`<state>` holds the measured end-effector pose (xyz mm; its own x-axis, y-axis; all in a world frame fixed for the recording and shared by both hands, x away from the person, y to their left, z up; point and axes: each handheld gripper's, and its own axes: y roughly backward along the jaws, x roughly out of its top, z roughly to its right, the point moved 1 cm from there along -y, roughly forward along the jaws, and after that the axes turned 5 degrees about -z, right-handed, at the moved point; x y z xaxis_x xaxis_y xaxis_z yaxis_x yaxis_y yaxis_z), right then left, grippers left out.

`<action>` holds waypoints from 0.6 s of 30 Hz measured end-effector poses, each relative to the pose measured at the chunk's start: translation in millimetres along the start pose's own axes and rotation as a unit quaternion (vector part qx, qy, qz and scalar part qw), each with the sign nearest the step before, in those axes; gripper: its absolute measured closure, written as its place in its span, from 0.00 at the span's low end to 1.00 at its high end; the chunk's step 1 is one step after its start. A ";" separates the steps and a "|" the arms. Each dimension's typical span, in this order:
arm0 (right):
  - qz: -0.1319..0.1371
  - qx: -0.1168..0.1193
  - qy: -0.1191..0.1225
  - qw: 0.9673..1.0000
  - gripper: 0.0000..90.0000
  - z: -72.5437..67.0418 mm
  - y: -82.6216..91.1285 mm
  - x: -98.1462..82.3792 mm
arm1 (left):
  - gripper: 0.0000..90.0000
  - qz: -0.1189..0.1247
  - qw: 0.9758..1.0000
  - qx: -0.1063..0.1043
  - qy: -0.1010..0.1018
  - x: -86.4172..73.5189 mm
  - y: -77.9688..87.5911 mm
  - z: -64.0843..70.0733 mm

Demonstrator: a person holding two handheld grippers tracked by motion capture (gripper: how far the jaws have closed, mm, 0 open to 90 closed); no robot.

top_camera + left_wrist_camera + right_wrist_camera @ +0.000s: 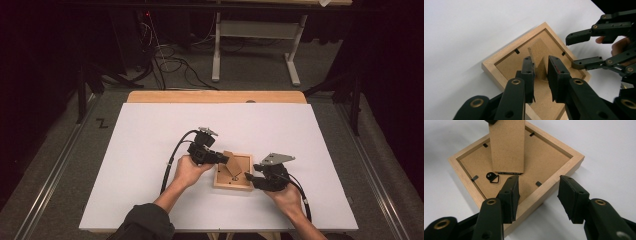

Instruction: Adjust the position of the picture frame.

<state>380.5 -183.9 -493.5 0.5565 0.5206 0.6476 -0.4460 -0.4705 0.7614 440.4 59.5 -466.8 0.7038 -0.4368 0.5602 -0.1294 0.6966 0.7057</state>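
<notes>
High view: white tabletop (150, 150), dark room.

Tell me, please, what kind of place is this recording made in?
Probably a lab or workshop set up for recording, not a home. A white work table stands in a dark room, loose cables lie on the grey floor behind it, and a bare metal-legged bench stands farther back.

right gripper (537, 195) jaws apart astride rim of wooden picture frame (560, 176), face down; easel stand (507, 146) raised.
</notes>
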 end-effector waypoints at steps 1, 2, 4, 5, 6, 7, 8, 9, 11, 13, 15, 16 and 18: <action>-0.002 0.001 0.001 1.000 0.58 -1.1 0.0 0.0 | 0.86 0.002 1.000 -0.009 0.005 -0.4 0.9 -1.3; -0.002 0.001 0.001 1.000 0.58 -1.1 0.0 0.0 | 0.87 0.002 1.000 -0.009 0.005 -0.4 0.9 -1.3; 0.000 0.002 -0.002 1.000 0.58 -0.1 1.0 0.0 | 0.88 0.005 1.000 -0.023 0.012 -0.9 1.7 -3.6; 0.001 0.004 -0.004 1.000 0.58 0.3 1.1 0.1 | 0.89 0.006 1.000 -0.025 0.014 -1.0 1.7 -3.9; 0.001 0.005 -0.005 1.000 0.58 0.6 1.3 0.1 | 0.89 0.006 0.999 -0.029 0.014 -1.1 2.0 -4.4; 0.002 0.006 -0.005 1.000 0.58 0.7 0.9 0.1 | 0.90 0.007 0.999 -0.031 0.015 -1.1 2.0 -4.7; 0.000 0.008 -0.003 1.000 0.58 0.4 0.6 -0.1 | 0.90 0.008 0.999 -0.033 0.017 -1.2 2.0 -4.8; -0.003 0.008 -0.004 1.000 0.58 -0.4 0.7 -0.1 | 0.90 0.008 0.999 -0.034 0.017 -1.4 2.0 -4.9; -0.001 0.009 -0.003 1.000 0.58 -0.9 0.4 0.0 | 0.90 0.008 0.999 -0.034 0.016 -1.5 2.2 -5.1; 0.002 0.009 -0.001 1.000 0.58 -0.5 0.9 0.1 | 0.91 0.011 0.999 -0.040 0.016 -1.3 3.3 -4.3; 0.005 0.009 -0.001 1.000 0.58 0.5 2.0 0.1 | 0.92 0.013 0.999 -0.044 0.017 -0.9 4.2 -3.6; 0.005 0.009 -0.001 1.000 0.58 0.5 2.0 0.1 | 0.93 0.013 0.999 -0.044 0.017 -0.9 4.2 -3.6; 0.005 0.009 -0.006 1.000 0.58 0.4 3.3 0.1 | 0.94 0.017 0.999 -0.048 0.019 -0.8 4.7 -3.6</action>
<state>379.3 -185.7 -490.9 0.5609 0.5067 0.6547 -0.4395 -0.4879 0.7542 441.7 65.1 -465.5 0.7266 -0.3918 0.5644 -0.0868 0.7625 0.6411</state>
